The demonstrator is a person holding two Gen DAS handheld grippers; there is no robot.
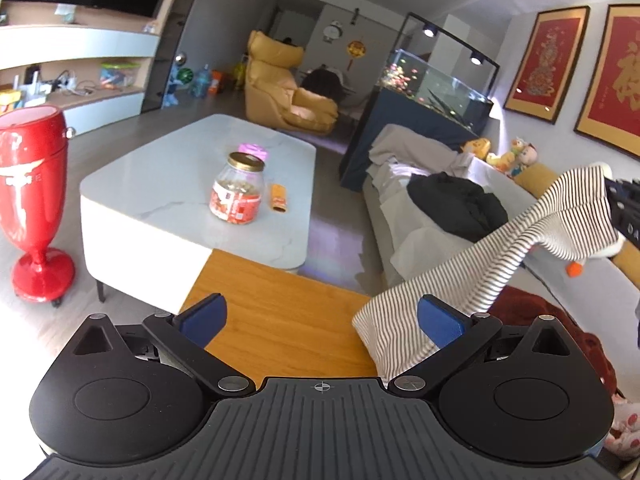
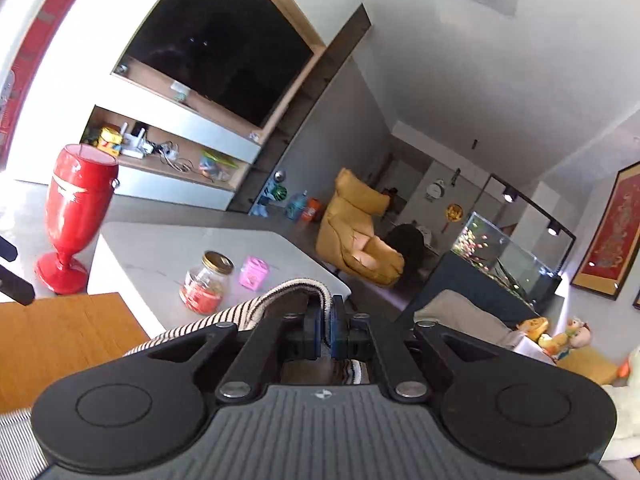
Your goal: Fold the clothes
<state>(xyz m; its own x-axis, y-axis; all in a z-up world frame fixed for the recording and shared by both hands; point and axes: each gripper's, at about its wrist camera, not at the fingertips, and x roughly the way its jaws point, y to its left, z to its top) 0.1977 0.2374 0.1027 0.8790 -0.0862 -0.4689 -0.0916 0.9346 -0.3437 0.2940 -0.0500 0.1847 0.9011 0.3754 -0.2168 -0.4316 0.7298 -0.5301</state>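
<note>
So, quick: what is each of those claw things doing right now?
Left gripper: open, holding nothing.
Right gripper: shut on the striped garment.

White table (image 1: 168,184): glass jar (image 1: 237,190), pink box (image 1: 253,151), orange packet (image 1: 277,197). Red urn (image 1: 32,200), yellow armchair (image 1: 286,88), fish tank (image 1: 436,84).

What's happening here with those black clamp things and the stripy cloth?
Someone is folding laundry with a hand-held tool in each hand. The right tool is shut on one end of a striped garment and holds it up in the air, so the cloth hangs down in a slope to the wooden tabletop. The left tool is wide open above that tabletop, gripping nothing. More clothes lie heaped on the sofa behind.
</note>
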